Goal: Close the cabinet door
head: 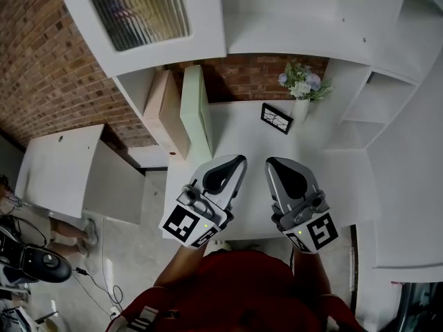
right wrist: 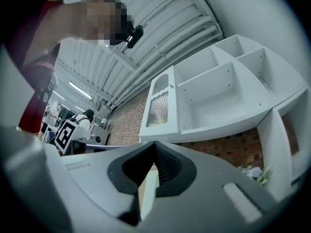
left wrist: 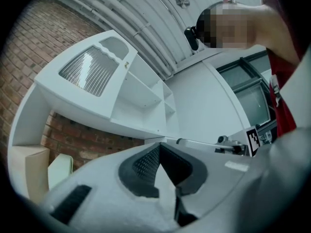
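At the white cabinet unit point(head: 291, 12), we hold both tools low over its countertop point(head: 242, 137). The left gripper point(head: 234, 163) and the right gripper point(head: 278, 166) are each clenched on nothing. The ribbed-glass cabinet door point(head: 138, 12) sits at the upper left, above and to the left of both tools, and looks flush with its frame. A white panel point(head: 59, 171) with a small knob juts out low on the left; we cannot tell whether it is a second door standing open.

The biggest risk, in our judgement, is a reach toward the door that clips the unit's overhanging lower edge, or a push that lands on the glass rather than the frame. A leftward sweep could also topple the cream board point(head: 165, 109) and the pale green board point(head: 196, 113), which stand on edge near the left gripper. The flower vase point(head: 302, 92) and the small picture frame point(head: 277, 118), ahead of the right gripper, could tip. Open room lies over the bare counter front.
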A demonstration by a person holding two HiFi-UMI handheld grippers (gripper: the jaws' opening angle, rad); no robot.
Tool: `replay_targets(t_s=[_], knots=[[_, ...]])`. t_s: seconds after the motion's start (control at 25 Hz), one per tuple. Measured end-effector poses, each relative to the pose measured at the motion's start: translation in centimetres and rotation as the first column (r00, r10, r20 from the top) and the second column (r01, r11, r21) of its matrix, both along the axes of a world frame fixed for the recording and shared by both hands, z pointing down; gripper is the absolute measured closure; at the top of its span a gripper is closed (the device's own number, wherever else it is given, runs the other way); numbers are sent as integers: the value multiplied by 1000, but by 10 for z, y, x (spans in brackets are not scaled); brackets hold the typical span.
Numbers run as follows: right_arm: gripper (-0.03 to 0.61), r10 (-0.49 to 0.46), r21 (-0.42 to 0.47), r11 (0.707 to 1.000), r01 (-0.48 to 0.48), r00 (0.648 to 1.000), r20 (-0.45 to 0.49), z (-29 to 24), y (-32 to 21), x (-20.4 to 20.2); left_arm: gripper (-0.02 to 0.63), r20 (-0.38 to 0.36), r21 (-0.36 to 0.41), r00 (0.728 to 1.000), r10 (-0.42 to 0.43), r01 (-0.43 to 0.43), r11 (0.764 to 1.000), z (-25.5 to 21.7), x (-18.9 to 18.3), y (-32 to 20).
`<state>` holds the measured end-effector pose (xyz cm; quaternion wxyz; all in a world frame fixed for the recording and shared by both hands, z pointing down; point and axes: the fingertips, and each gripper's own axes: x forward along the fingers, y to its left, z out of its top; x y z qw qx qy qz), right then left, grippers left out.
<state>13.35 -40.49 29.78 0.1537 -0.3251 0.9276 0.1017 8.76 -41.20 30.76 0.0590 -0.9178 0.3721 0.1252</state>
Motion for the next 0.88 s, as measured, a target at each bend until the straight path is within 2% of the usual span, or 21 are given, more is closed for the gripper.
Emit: replay_targets(t_s=[0.36,0.88], knots=[[566,-4,-55,998,4,1000,8,26,5,9,609,2,-1,1000,-20,20,1000,8,0,5],[566,-7,-55,998,8,1000,24,27,1,22,609,45,5,999,-8,8,1000,7,17,0]])
